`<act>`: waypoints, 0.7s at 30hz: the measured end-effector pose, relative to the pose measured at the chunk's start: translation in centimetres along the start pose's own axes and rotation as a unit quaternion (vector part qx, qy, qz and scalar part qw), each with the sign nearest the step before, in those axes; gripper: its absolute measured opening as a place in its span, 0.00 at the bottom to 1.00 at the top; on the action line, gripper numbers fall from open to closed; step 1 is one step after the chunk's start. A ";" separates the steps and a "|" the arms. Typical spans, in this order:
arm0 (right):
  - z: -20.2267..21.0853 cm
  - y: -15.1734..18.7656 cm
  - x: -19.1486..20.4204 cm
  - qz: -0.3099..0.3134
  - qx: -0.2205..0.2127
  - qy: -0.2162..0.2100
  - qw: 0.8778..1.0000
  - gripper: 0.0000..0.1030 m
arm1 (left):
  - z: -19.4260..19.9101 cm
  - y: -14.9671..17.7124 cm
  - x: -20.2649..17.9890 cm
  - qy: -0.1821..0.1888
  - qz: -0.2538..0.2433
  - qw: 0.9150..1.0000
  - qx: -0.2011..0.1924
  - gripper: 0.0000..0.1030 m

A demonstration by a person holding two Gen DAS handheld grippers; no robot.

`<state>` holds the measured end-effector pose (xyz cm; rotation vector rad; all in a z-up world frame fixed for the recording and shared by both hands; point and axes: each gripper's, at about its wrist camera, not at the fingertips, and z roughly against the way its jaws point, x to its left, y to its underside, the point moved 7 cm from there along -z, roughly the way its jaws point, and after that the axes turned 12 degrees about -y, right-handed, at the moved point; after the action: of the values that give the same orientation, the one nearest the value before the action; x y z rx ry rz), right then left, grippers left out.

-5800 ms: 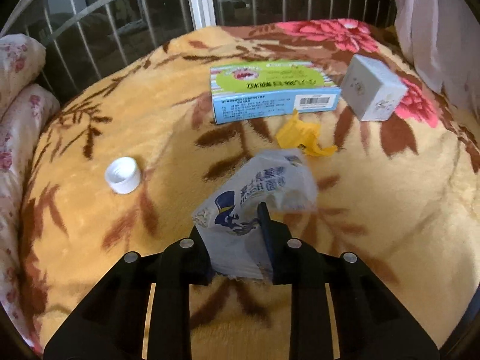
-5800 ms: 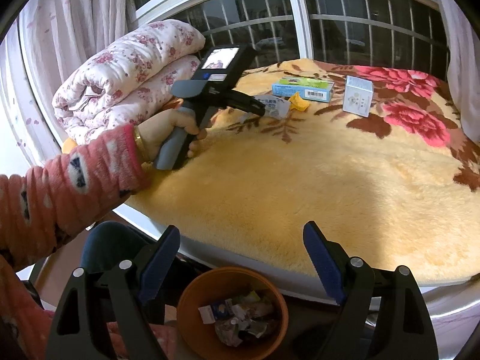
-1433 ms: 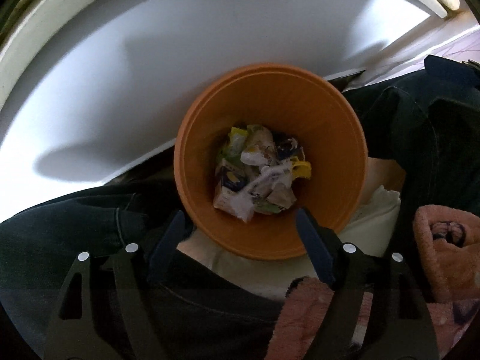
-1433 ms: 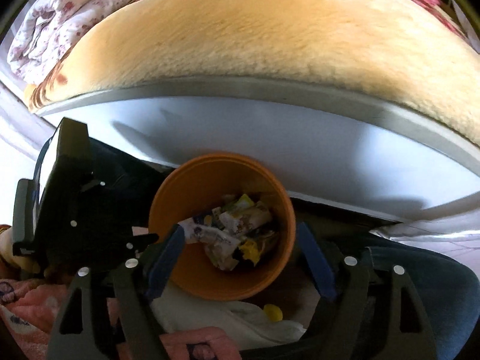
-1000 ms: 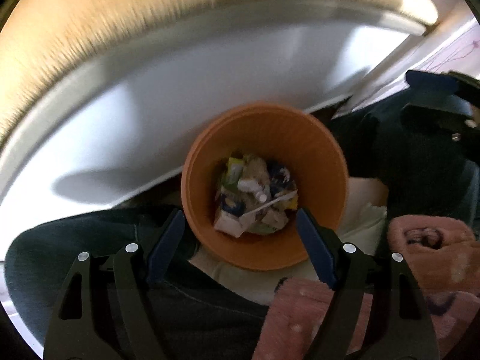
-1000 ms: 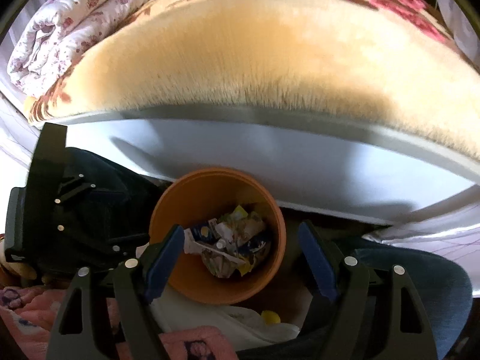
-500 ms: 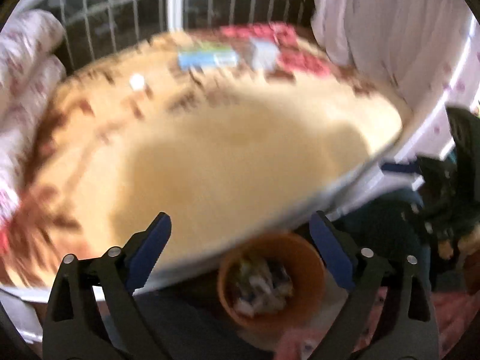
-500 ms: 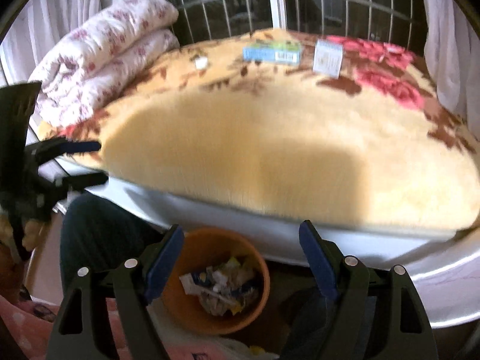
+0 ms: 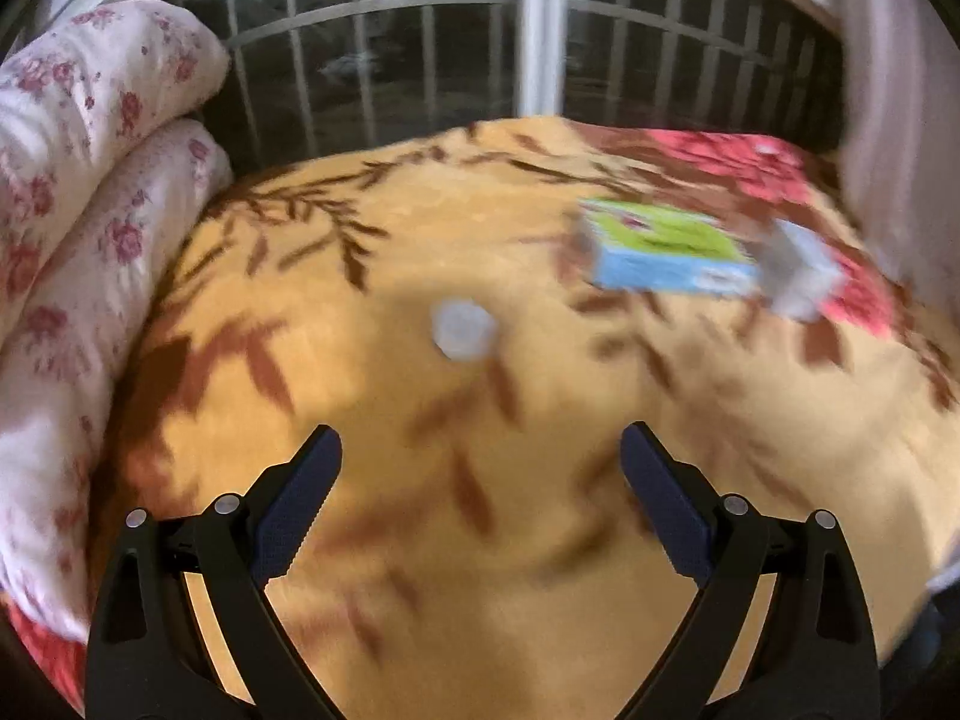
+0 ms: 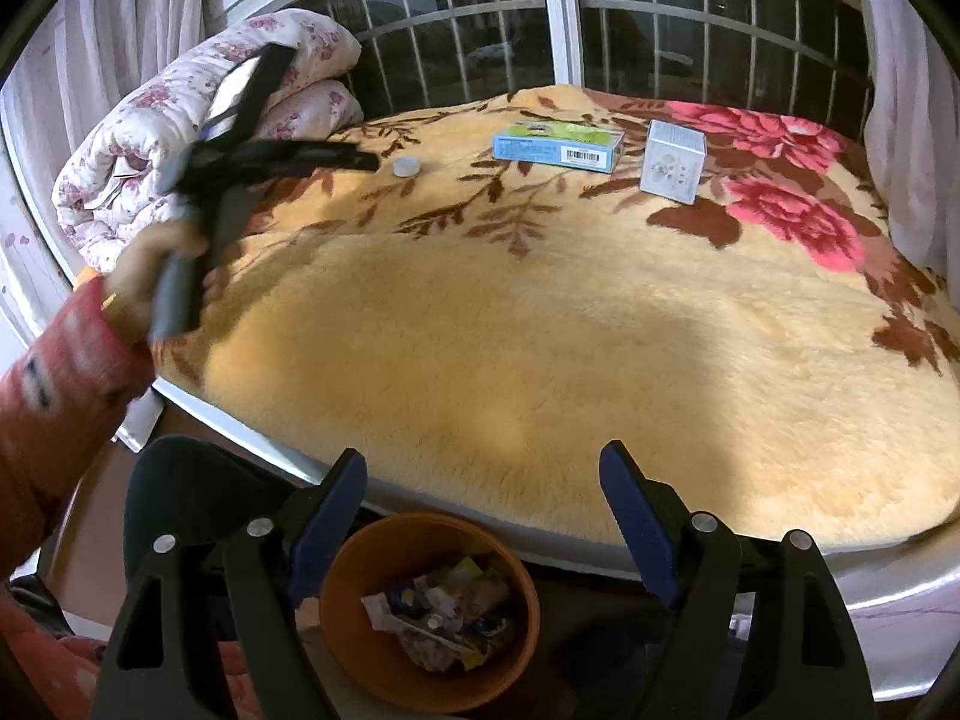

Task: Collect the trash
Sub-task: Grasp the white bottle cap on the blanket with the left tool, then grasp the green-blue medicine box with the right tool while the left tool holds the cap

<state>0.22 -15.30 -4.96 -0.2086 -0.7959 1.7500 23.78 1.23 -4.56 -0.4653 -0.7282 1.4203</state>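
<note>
A white bottle cap point(image 9: 463, 329) lies on the yellow floral blanket point(image 9: 420, 600), ahead of my open, empty left gripper point(image 9: 480, 468). The cap also shows in the right wrist view point(image 10: 405, 166), just past the left gripper point(image 10: 360, 161). A blue-green box point(image 9: 666, 252) point(image 10: 557, 146) and a white box point(image 9: 801, 282) point(image 10: 672, 161) lie further right. My right gripper point(image 10: 483, 498) is open and empty above the orange bin point(image 10: 372, 666), which holds crumpled wrappers point(image 10: 438, 618).
A rolled flowered quilt point(image 9: 66, 252) point(image 10: 180, 120) lies along the bed's left side. A barred window point(image 10: 540, 18) stands behind the bed. Curtains point(image 10: 906, 90) hang at the right. The bin stands below the bed's white front edge point(image 10: 540, 546).
My left gripper has swung up from the bin and out over the bed toward the white cap. The right gripper has tilted up a little and stays over the bin.
</note>
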 end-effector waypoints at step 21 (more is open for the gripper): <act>-1.9 -1.0 -1.8 -0.017 0.014 0.001 1.000 0.76 | -5.7 -2.3 -0.4 -0.053 -0.003 0.999 0.010 0.30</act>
<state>2.58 -16.06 -6.28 -0.1782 -0.7687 1.7274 29.41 1.34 -7.10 -0.3735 -0.8004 1.4528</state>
